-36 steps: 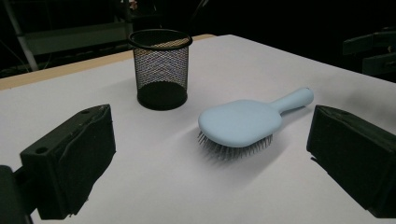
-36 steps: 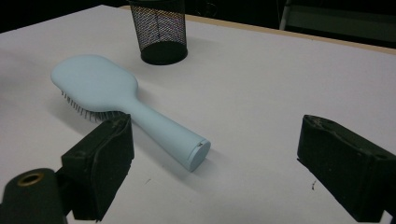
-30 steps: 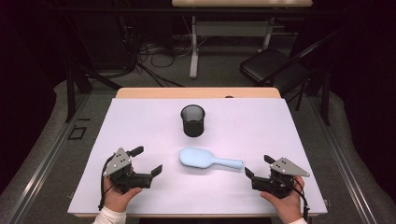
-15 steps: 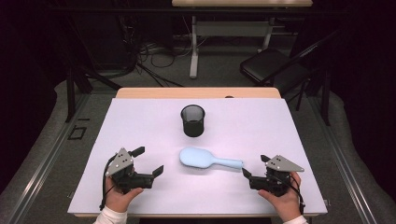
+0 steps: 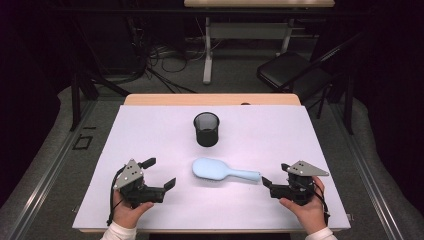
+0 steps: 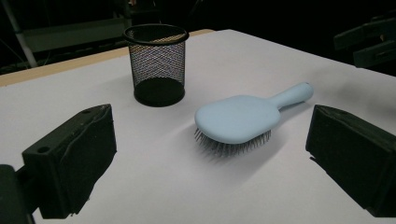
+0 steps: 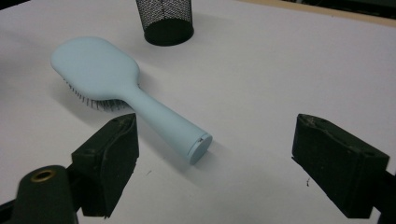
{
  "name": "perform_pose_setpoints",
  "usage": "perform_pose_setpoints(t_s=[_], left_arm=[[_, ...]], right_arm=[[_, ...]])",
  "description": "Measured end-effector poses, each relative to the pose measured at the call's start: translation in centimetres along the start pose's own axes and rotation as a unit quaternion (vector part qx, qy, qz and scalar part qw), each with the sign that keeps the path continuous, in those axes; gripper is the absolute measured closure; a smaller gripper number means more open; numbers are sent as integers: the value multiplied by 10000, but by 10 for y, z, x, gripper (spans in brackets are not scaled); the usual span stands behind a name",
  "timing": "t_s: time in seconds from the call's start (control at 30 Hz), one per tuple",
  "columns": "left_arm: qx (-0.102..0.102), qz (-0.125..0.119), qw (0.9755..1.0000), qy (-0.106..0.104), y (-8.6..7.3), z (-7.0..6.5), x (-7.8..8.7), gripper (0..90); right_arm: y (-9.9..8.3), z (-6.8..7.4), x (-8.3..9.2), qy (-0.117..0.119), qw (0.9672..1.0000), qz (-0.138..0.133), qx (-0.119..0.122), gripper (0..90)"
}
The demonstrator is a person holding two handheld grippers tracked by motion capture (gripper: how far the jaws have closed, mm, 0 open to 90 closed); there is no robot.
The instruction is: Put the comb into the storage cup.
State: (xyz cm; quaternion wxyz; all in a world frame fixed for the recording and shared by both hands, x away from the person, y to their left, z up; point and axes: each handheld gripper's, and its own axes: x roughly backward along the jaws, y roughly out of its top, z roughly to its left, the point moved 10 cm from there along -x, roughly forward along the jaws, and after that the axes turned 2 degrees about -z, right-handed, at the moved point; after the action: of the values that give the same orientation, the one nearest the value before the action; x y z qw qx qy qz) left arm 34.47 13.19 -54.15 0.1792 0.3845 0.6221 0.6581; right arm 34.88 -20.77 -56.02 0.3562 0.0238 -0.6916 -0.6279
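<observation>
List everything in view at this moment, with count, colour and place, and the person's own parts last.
hairbrush: one, light blue, bristles down at the table's middle, handle toward the right gripper
mesh cup: one, black, upright, behind the hairbrush
table: one, white top with a wooden far edge
folding chair: one, black, on the floor beyond the table, right
left gripper: one, black, jaws open, near left on the table
right gripper: one, black, jaws open, next to the handle's end
hands: two, at the near edge, one on each gripper

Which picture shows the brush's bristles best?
The left gripper view: the brush lies bristles down, with pins plain under its head. The right gripper view shows a few beside the handle; the high view shows a faint dark fringe.
</observation>
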Motion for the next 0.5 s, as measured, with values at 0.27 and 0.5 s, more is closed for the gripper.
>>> perform_pose_setpoints(t_s=[0.27, 0.5], left_arm=[[-11, 2, 10000, -2, 0, 0, -1, 20], [-7, 15, 10000, -7, -1, 0, -1, 20]], right_arm=[[13, 7, -2, 186, 9984, 337, 425, 145], [21, 12, -7, 324, 9963, 508, 605, 138]])
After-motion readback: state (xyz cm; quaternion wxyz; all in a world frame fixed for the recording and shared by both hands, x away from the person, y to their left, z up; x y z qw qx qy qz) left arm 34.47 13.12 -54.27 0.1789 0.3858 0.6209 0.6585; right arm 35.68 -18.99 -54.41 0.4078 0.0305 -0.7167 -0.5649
